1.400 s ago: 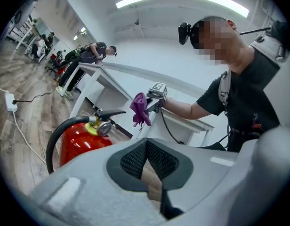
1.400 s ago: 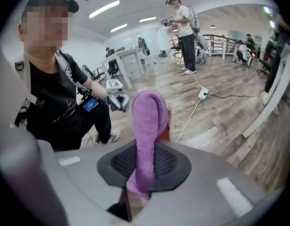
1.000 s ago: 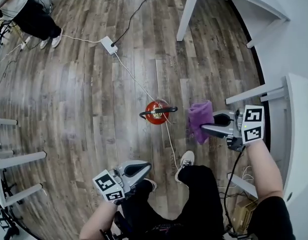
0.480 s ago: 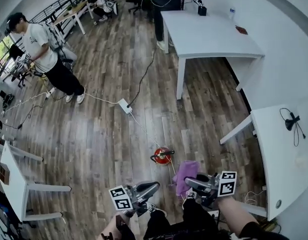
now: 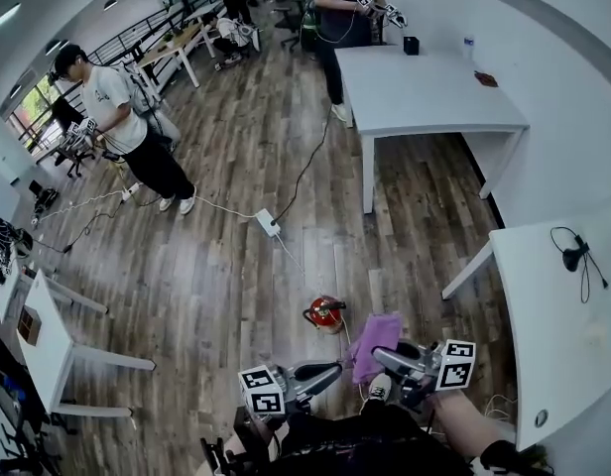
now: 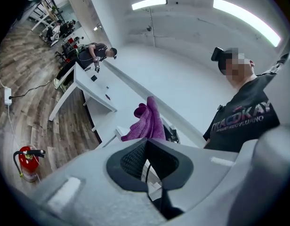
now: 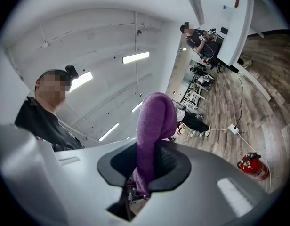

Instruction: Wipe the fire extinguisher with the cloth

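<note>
The red fire extinguisher [image 5: 326, 314] stands upright on the wood floor, just beyond both grippers; it also shows small in both gripper views [image 6: 27, 162] [image 7: 252, 166]. My right gripper [image 5: 381, 355] is shut on the purple cloth [image 5: 375, 332], which hangs a little to the right of the extinguisher without touching it. In the right gripper view the cloth [image 7: 154, 126] sticks up from between the jaws of that gripper [image 7: 146, 169]. My left gripper [image 5: 328, 370] is shut and empty, held low and near the body. The left gripper view shows its jaws [image 6: 146, 149] pressed together, the cloth [image 6: 147, 122] beyond them.
A white power strip [image 5: 269, 223] and its cable lie on the floor past the extinguisher. White tables stand at the back [image 5: 425, 87], right [image 5: 558, 315] and left [image 5: 48, 350]. One person [image 5: 122, 127] stands at far left, another [image 5: 345, 8] at the back.
The head view has swung up from the floor to take in the whole room. Both grippers and the extinguisher now sit low in it. The right gripper still holds the cloth.
</note>
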Tool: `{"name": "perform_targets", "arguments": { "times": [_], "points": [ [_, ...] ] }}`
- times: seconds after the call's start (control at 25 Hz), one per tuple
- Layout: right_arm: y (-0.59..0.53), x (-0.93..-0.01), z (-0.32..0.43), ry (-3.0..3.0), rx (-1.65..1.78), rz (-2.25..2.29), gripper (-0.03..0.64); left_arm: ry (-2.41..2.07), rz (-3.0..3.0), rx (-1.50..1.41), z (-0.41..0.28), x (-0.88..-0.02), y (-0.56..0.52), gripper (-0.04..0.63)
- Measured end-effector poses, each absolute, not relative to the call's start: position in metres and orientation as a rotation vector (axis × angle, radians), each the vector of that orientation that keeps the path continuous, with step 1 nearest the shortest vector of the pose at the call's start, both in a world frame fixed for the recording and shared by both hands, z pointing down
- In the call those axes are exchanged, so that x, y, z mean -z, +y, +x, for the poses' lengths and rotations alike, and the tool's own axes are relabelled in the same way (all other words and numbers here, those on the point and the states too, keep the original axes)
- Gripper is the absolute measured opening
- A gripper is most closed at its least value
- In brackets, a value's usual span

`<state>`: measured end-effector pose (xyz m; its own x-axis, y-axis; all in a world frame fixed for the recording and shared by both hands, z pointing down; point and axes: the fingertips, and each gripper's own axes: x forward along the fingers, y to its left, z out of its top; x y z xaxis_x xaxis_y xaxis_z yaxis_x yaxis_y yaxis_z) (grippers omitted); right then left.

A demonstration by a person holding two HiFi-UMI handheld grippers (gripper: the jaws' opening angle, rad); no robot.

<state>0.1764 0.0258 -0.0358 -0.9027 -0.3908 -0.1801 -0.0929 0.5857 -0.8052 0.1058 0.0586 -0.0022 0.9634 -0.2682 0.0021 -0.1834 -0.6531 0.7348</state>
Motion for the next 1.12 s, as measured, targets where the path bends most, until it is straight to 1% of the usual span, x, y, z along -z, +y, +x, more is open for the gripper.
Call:
{"name": "perform_targets", "arguments": {
  "times": [0.2, 0.4, 0.52, 0.92, 1.12],
  "points": [
    [0.042, 0.034, 0.185, 2.442, 1.298, -0.379, 0.064, -0.335, 2.248, 0.126, 0.123, 0.007, 0.07, -0.003],
    [0.065, 0.031, 0.167, 2.437, 1.32, -0.411, 0.066, -0.286, 2.243, 0.077, 0.108, 0.007, 0.093, -0.005],
    [0.089, 0.031, 0.142, 2.382, 1.348, -0.446, 0.066, -0.293, 2.24, 0.076, 0.076, 0.007, 0.114, -0.005],
    [0.175, 0.051, 0.025, 2.377, 1.317, -0.5, 0.066, -0.356, 2.267, 0.165, -0.076, 0.021, 0.183, -0.005],
    [0.223, 0.041, -0.016, 2.398, 1.352, -0.553, 0.066, -0.356, 2.243, 0.139, -0.122, 0.012, 0.228, -0.005]
  ]
}}
